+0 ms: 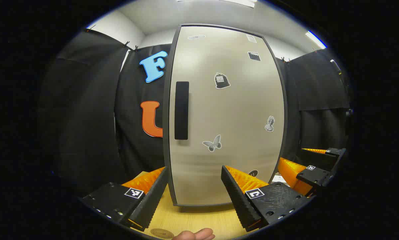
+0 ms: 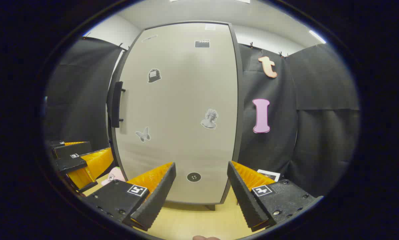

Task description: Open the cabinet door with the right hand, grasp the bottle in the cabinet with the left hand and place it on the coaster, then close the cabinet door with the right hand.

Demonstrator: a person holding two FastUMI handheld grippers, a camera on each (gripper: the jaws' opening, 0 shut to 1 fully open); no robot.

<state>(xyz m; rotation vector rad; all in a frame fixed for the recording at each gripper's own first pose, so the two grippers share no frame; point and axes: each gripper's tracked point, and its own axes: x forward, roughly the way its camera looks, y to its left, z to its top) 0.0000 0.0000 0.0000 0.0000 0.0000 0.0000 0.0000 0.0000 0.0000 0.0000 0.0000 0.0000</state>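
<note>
Cabinet door (image 1: pixel 224 113) stands closed across the middle of the left gripper view, its dark vertical handle (image 1: pixel 181 110) near the door's left edge, so I take the bottle to be shut away behind it; I cannot see it. My left gripper (image 1: pixel 193 195) sits at the bottom of this frame with its fingers spread wide and nothing between them, which suits a hand that has only to wait until the door is out of the way. At the lower right of the frame the right gripper (image 1: pixel 314 170) shows farther off, beside the cabinet's right edge. A round coaster (image 1: pixel 162 233) lies on the wooden table (image 1: pixel 199 218) at the very bottom edge, near me, I judge as the landing spot for the bottle. In the right gripper view the door (image 2: pixel 179 110) fills the centre, with the handle (image 2: pixel 117 104) at mid left, seen edge-on and standing off the door. My right gripper (image 2: pixel 201 195) is released, empty, low in the frame and well apart from the handle, so opening has not begun. The left gripper (image 2: pixel 83 163) shows at lower left.
</note>
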